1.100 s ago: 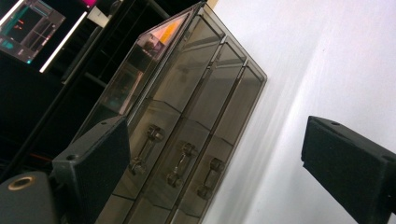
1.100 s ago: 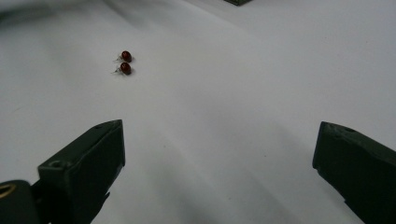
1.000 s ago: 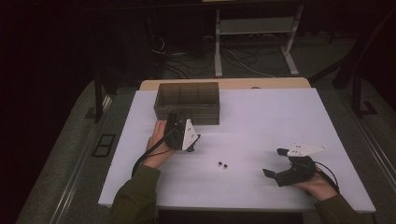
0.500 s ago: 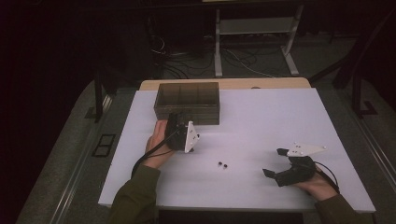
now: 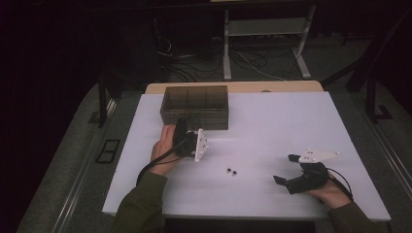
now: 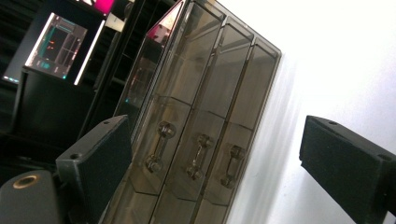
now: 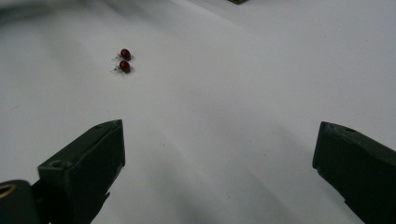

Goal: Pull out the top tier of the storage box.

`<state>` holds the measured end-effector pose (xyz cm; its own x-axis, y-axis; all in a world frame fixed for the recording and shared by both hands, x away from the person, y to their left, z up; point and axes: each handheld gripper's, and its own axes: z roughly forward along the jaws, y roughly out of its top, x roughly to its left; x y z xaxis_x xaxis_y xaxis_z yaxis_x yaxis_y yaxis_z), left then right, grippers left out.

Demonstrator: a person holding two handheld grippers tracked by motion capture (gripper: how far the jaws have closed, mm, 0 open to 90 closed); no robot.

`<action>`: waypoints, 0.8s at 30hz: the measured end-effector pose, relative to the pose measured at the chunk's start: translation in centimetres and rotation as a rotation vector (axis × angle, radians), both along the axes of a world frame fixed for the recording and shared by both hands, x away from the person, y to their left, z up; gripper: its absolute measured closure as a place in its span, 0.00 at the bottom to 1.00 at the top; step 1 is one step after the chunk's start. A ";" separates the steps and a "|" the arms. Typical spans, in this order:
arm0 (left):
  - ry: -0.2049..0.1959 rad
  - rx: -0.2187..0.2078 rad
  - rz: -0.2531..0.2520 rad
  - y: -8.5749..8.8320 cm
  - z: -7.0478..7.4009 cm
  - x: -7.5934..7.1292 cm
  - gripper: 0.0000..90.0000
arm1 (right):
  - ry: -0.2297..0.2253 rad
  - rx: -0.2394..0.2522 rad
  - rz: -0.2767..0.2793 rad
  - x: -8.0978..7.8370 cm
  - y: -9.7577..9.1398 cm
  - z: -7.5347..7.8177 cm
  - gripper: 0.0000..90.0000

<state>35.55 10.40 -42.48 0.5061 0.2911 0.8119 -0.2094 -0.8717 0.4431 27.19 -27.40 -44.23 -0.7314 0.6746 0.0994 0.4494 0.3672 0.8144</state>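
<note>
High view: smoked clear box (image 5: 195, 107) w/ three compartments sits at far-left of the white table (image 5: 272, 121); nothing seen inside from here; left gripper (image 5: 186, 132) is held just in front of its near wall, jaws hidden from this angle; right gripper (image 5: 288, 169) rests near the front right edge, jaws spread wide, holding nothing; two small dark earrings (image 5: 231, 171) lie side by side on the bare top between the grippers, well apart from the box.

Left gripper view: box (image 6: 201, 116) close up, tilted in frame; front face shows three drawer fronts, each w/ a small bar handle; compartments look empty through the tinted walls; jaws stand wide apart, one each side of the drawer fronts, not touching them, gripping nothing.

Right gripper view: earrings (image 7: 123, 60) are round, glossy dark red, each w/ a thin metal post; nearly touching, ahead and left of the jaws; jaws wide, empty.
</note>
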 end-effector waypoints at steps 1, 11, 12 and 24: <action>-0.007 0.002 -0.001 0.0 0.0 0.0 0.09 | 0.000 0.000 0.000 0.0 0.0 0.0 0.02; -0.061 0.035 0.004 -0.1 -0.1 -0.2 0.09 | 0.003 0.001 0.001 0.0 0.0 0.0 0.02; -0.065 0.038 0.005 -0.1 -0.2 -0.2 0.09 | 0.003 0.000 0.002 0.0 0.0 0.0 0.02; -0.138 0.095 0.007 -0.3 -0.6 -0.3 0.13 | 0.003 -0.002 0.002 0.0 0.0 0.0 0.02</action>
